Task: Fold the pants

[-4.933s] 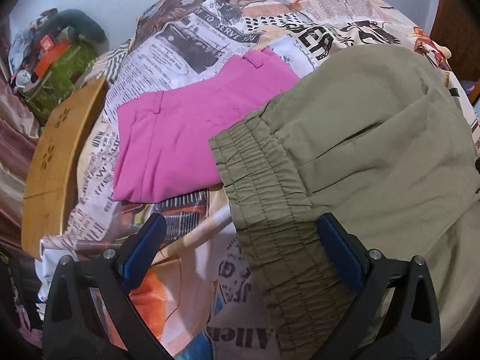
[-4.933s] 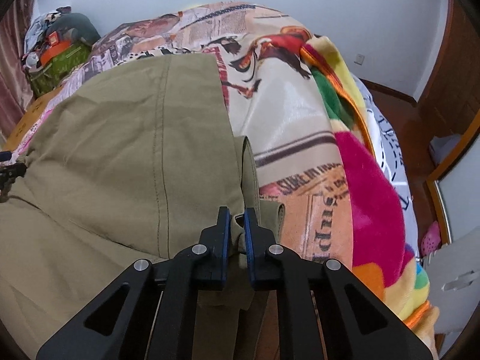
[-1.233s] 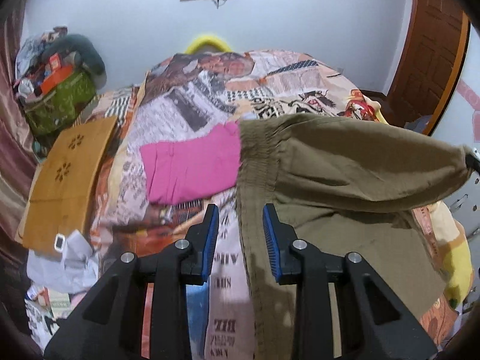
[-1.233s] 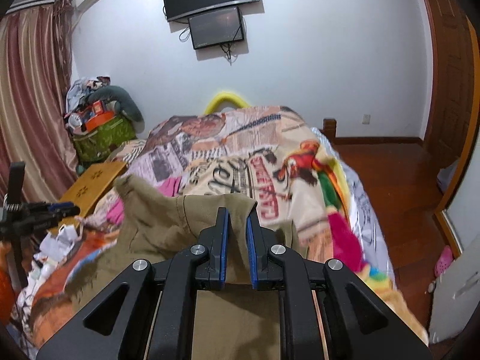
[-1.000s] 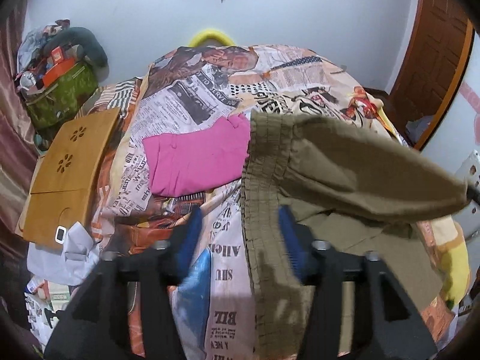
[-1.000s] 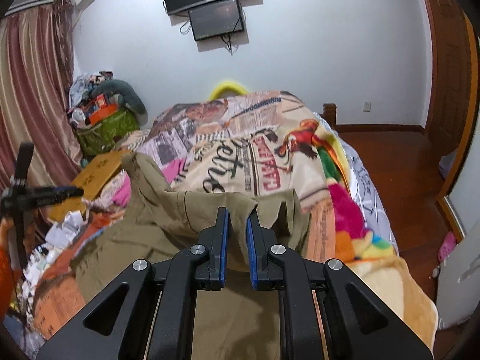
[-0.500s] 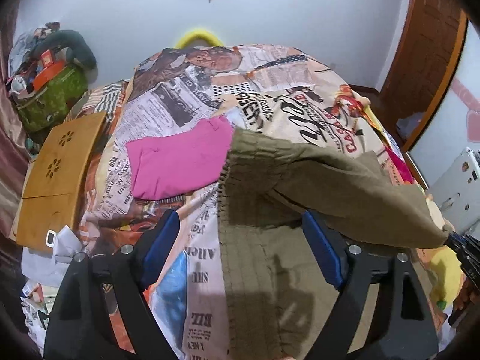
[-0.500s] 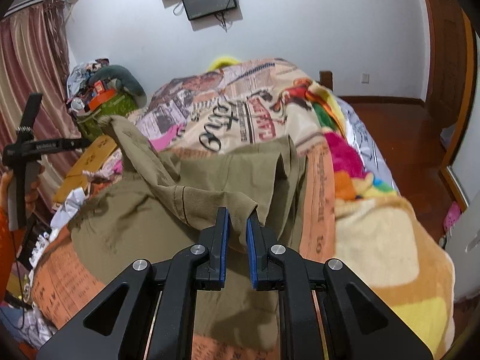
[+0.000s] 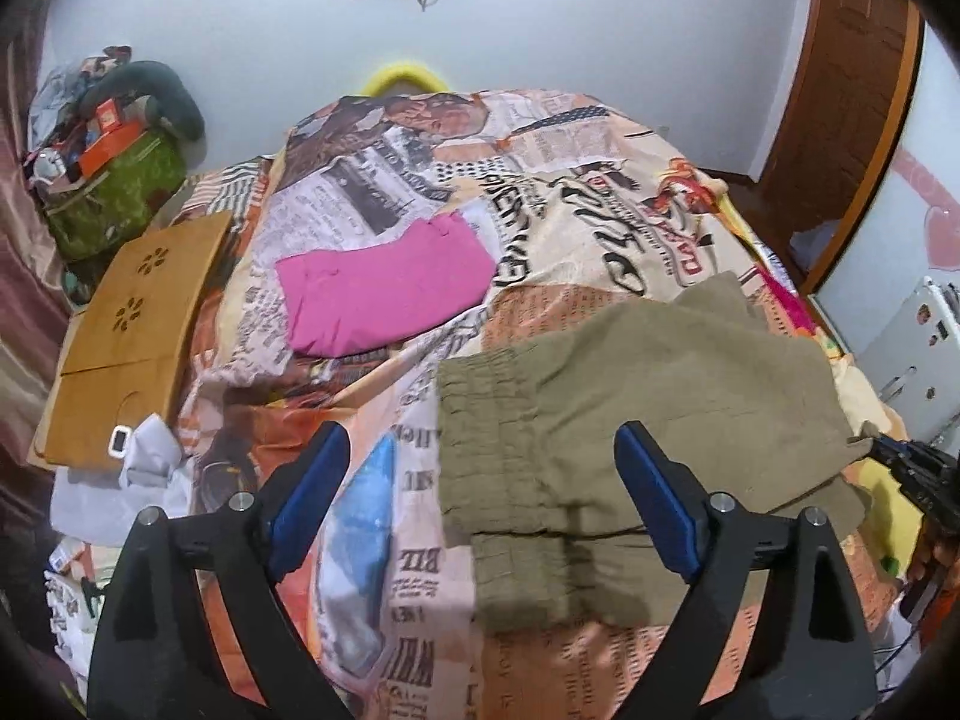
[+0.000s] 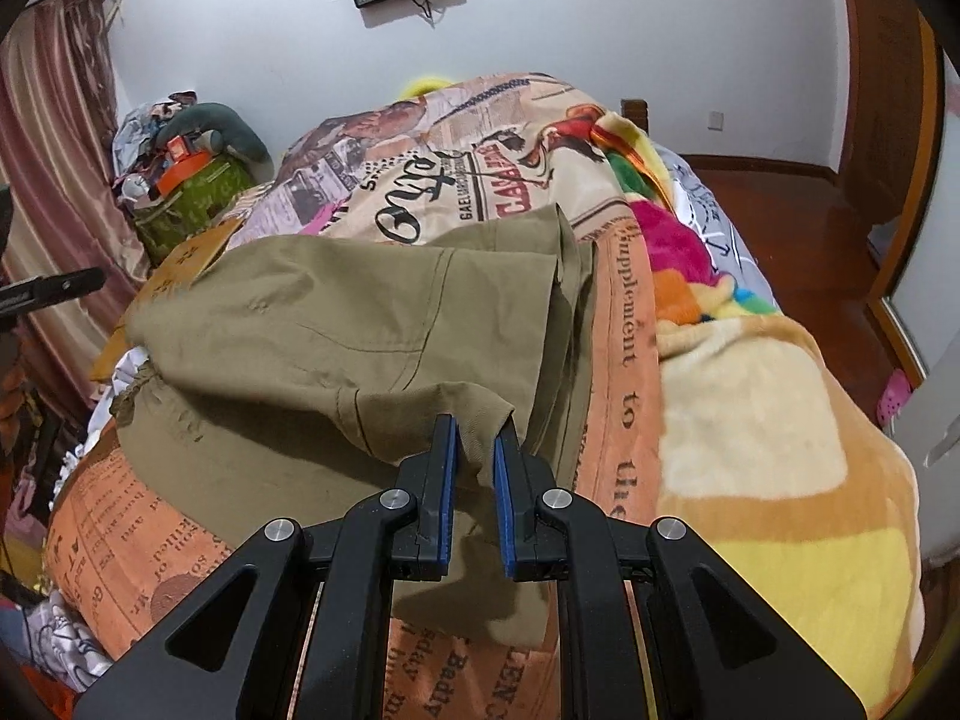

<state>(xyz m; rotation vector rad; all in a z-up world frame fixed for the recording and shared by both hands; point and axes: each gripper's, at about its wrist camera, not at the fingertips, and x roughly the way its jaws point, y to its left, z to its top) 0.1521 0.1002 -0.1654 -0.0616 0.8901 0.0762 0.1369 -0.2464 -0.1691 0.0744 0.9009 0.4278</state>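
Observation:
The olive green pants (image 9: 630, 420) lie folded over on the bed, elastic waistband toward the left in the left wrist view. My left gripper (image 9: 480, 492) is wide open above the waistband and holds nothing. In the right wrist view the pants (image 10: 336, 324) spread in front of my right gripper (image 10: 476, 468), whose blue pads pinch a corner of the olive fabric. The right gripper also shows at the right edge of the left wrist view (image 9: 900, 462), at the corner of the pants.
A folded pink garment (image 9: 384, 294) lies on the newspaper-print bedspread (image 9: 540, 168) beyond the pants. A wooden lap table (image 9: 132, 330) sits at the bed's left edge. A green bag with clutter (image 9: 108, 192) stands at the back left. A fleece blanket (image 10: 750, 420) covers the right side.
My left gripper has opened wide and let the waistband drop onto the bed. My right gripper has lowered its corner, so the lifted pants now lie flatter, folded over themselves.

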